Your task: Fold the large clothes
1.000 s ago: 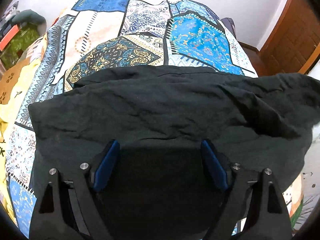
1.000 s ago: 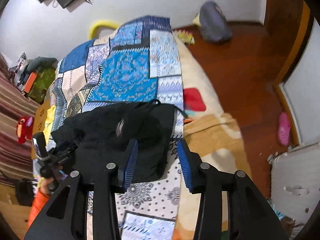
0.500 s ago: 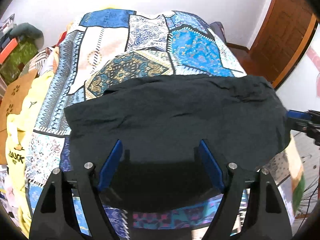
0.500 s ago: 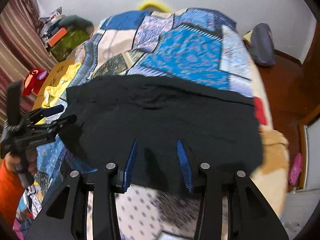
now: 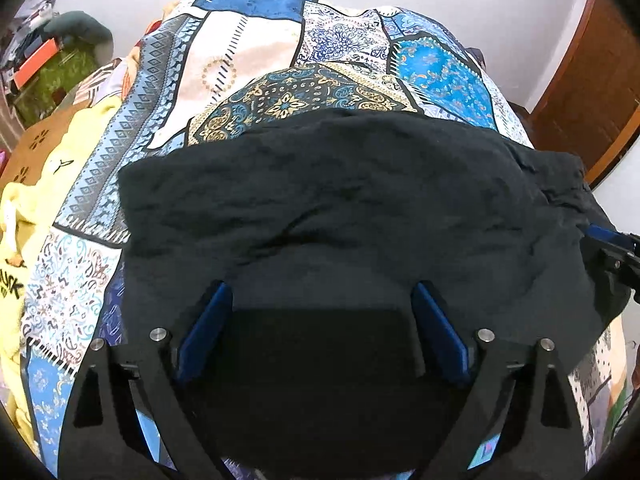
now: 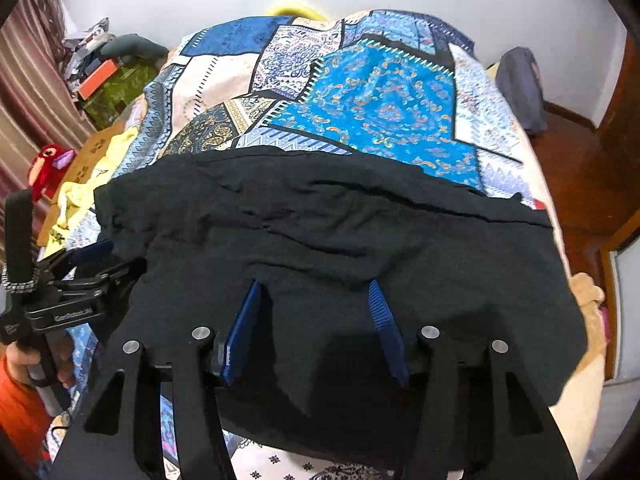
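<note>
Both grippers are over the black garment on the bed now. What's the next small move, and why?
Probably lower both and close on the near hem. The left gripper and right gripper are open, holding nothing, while the garment lies spread, wrinkled, across the quilt.

Your bed [image 5: 248, 60]: patchwork quilt on top; black garment [image 5: 360, 200] spread across it; yellow cloth [image 5: 36, 184] at left edge.

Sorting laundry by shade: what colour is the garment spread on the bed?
Plain black garment, clearest in the right wrist view.
</note>
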